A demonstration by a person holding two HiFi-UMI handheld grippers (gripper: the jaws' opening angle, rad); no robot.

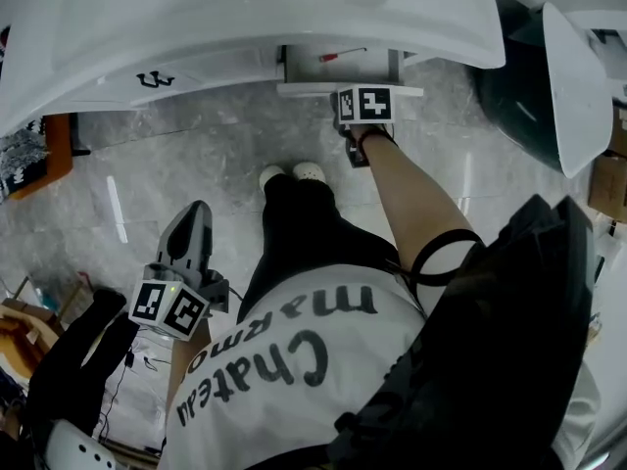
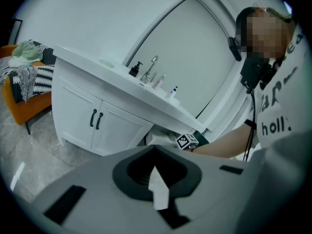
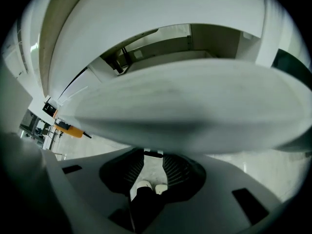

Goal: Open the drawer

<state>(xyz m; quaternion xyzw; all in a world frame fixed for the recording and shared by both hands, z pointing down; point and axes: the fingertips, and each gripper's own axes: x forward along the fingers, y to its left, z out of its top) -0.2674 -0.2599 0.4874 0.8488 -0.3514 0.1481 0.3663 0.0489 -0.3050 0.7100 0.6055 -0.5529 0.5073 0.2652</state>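
Grips the dark handle [image 3: 153, 154] of the drawer [image 1: 338, 65] with the right claw [image 3: 153, 159], its pads pressed on the bar from either side. Shows the drawer standing part-way out from under the white surface [image 1: 245, 8], with the front panel [image 1: 304, 90] right at that claw's tip and the open box just beyond it. Reveals a thin red item [image 1: 343, 55] lying inside the box, a little past the claw. Frames a pair of white shoes [image 1: 292, 173] on the grey marbled floor [image 1: 196, 155], behind the claw and to its left.

Holds the left claw [image 1: 194, 218] clenched and empty, well apart from the drawer, low beside the hip, tip angled forward and down. Looks out from that claw onto a white cupboard: two doors [image 2: 105, 128] with black pulls [image 2: 96, 119] ahead on its left, a tap [image 2: 152, 65] and small bottles [image 2: 135, 70] on the surface above them, and an orange chair [image 2: 12, 99] heaped with cloth far off to its left. Catches the bare right arm [image 2: 229, 141] stretched toward the drawer, ahead on that claw's right.
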